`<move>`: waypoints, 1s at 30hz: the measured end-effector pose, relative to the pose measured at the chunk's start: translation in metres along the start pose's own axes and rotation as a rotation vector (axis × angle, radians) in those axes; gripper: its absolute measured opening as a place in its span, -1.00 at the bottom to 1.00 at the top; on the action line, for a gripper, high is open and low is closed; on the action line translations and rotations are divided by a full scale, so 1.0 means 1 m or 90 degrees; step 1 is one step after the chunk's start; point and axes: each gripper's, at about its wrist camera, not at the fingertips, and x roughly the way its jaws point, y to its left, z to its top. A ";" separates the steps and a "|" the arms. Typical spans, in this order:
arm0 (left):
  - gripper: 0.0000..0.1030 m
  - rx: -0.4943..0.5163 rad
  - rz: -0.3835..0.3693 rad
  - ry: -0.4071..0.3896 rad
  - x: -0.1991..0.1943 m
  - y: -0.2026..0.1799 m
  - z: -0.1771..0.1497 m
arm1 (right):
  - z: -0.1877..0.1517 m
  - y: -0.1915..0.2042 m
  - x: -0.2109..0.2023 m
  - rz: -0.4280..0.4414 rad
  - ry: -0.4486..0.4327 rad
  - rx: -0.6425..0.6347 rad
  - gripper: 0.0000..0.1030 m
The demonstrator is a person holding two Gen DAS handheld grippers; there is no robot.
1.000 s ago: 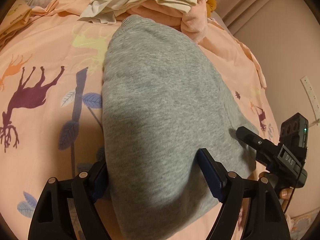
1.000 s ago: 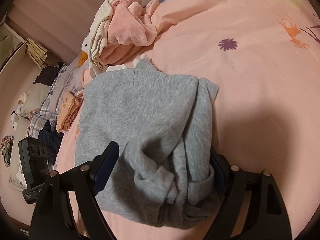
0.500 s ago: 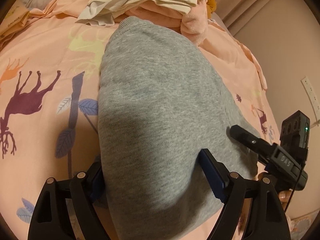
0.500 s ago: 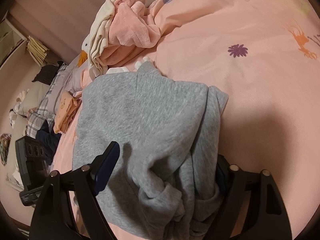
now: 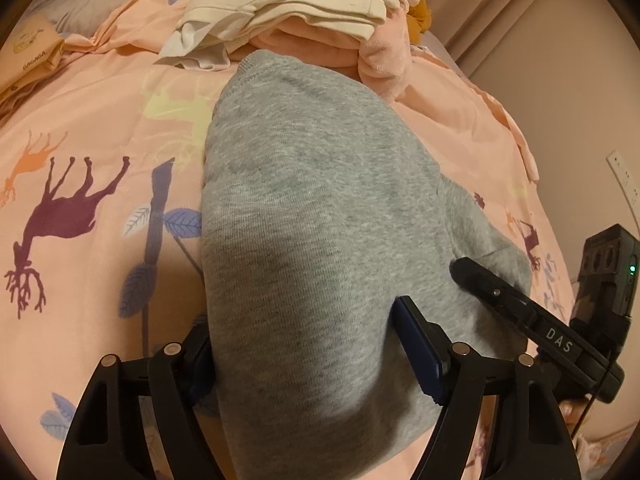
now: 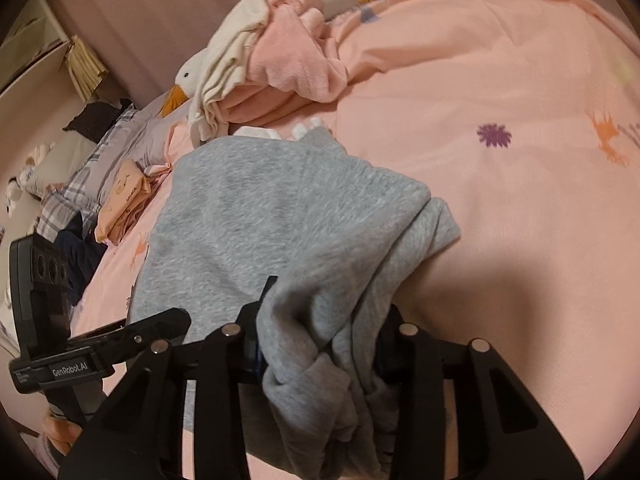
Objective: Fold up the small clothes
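Grey garment (image 5: 320, 240) lay mid-frame on the pink bedspread (image 5: 100, 120), below the heap of cream and pink clothes (image 5: 312, 4) at top. Right gripper (image 6: 320, 344), lower centre of its view, had just been closing; its jaws now clenched a bunched grey fold. Left gripper (image 5: 316, 356) stood wide, straddling the near edge, not pinching. A fold looked about to begin.
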 end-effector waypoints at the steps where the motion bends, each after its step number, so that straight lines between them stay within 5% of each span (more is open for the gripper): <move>1: 0.47 0.002 0.001 -0.001 -0.001 0.000 0.000 | 0.000 0.003 -0.001 -0.003 -0.004 -0.008 -0.29; 9: 0.27 0.019 0.005 -0.025 -0.011 -0.003 0.000 | -0.003 0.035 -0.006 -0.036 -0.041 -0.106 -0.35; 30: 0.20 0.047 0.004 -0.046 -0.018 -0.015 0.001 | -0.008 0.068 -0.025 -0.005 -0.099 -0.183 -0.39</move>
